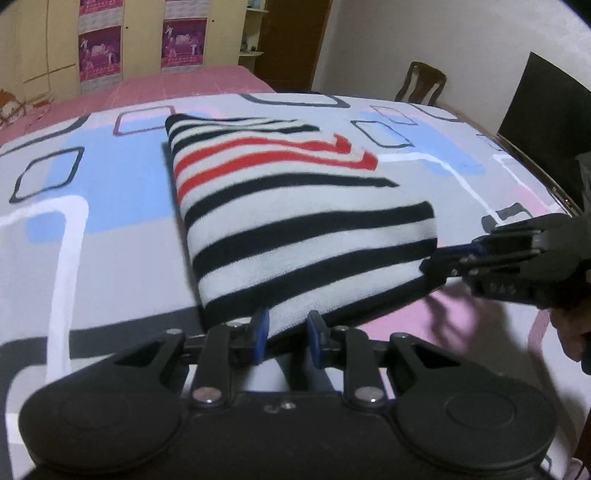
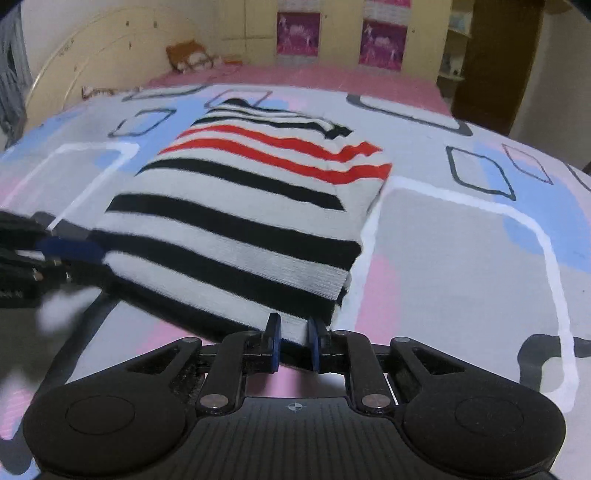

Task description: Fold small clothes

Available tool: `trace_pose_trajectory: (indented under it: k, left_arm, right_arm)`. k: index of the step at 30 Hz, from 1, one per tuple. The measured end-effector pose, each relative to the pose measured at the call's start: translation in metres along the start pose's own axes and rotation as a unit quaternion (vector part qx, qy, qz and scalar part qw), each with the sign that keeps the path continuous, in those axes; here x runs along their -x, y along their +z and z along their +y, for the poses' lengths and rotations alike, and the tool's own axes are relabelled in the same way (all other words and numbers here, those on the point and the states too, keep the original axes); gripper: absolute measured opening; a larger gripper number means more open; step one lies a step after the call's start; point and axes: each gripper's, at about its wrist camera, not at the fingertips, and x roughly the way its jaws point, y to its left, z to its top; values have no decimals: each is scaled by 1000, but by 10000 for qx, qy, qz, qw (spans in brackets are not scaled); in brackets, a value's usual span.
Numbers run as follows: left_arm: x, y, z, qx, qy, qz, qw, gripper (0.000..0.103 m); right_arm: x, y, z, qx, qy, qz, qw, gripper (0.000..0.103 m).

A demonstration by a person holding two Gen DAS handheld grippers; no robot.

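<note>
A folded white garment with black and red stripes lies on a patterned sheet; it also shows in the right wrist view. My left gripper has its blue-padded jaws a little apart around the garment's near hem, left of the corner. My right gripper stands the same way at the hem's other near corner. The right gripper also shows at the right of the left wrist view, and the left gripper at the left of the right wrist view. Whether either grips the cloth is unclear.
The sheet covers a bed with a pink cover behind. A yellow wardrobe, a wooden door, a wooden chair and a dark screen stand around the room's far side.
</note>
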Motion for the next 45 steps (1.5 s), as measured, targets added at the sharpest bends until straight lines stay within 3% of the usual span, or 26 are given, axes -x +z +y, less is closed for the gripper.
trace_pose_trajectory:
  k: [5, 7, 8, 11, 14, 16, 17, 20, 22, 23, 25, 31, 36, 39, 42, 45]
  left_arm:
    - [16, 7, 2, 158, -159, -122, 9997, 22]
    - [30, 16, 3, 137, -66, -390, 9991, 49]
    - [34, 22, 5, 127, 88, -536, 9984, 69]
    - [23, 46, 14, 165, 155, -619, 9978, 58]
    - [-3, 63, 21, 331, 176, -463, 9982, 56]
    - [-30, 68, 21, 174, 381, -24, 9991, 60]
    - [-36, 67, 20, 107, 470, -7, 9988, 67]
    - [-30, 68, 21, 167, 497, 23, 9986, 68]
    - [-24, 66, 20, 181, 612, -49, 9979, 77]
    - [-24, 65, 20, 202, 670, -39, 9975, 83]
    - [-25, 65, 21, 265, 726, -17, 9970, 87]
    - [-29, 72, 20, 351, 798, -27, 9962, 94]
    - [-31, 73, 27, 612, 609, -8, 9963, 93]
    - [-33, 73, 41, 1018, 327, -14, 9943, 90]
    - [-36, 72, 58, 1472, 15, -4, 9891, 89]
    - [-46, 70, 76, 1968, -354, 90, 9798, 90]
  right_arm:
    - [9, 9, -7, -236, 165, 2, 9996, 16]
    - [29, 15, -15, -472, 97, -483, 9977, 17]
    - [36, 19, -17, -483, 24, -632, 9968, 17]
    - [29, 41, -26, -570, 4, -846, 9948, 17]
    - [9, 60, -25, -514, 195, -852, 9948, 16]
    - [-12, 61, -26, -468, 197, -615, 9968, 16]
    - [-32, 57, -30, -518, 83, -235, 9983, 16]
    - [-23, 56, -44, -775, 303, -331, 9960, 17]
    - [-7, 56, -56, -1044, 394, -605, 9919, 17]
    - [-4, 54, -65, -1235, 463, -659, 9891, 20]
    - [-2, 51, -82, -1585, 651, -685, 9828, 65]
    - [-8, 53, -108, -1919, 1022, -543, 9746, 67]
    - [-18, 54, -118, -2218, 1387, -468, 9640, 67]
    - [-26, 53, -130, -2578, 1674, -392, 9508, 67]
    - [-38, 50, -145, -3010, 2018, -240, 9317, 67]
    - [-51, 48, -152, -3212, 2242, -34, 9201, 67]
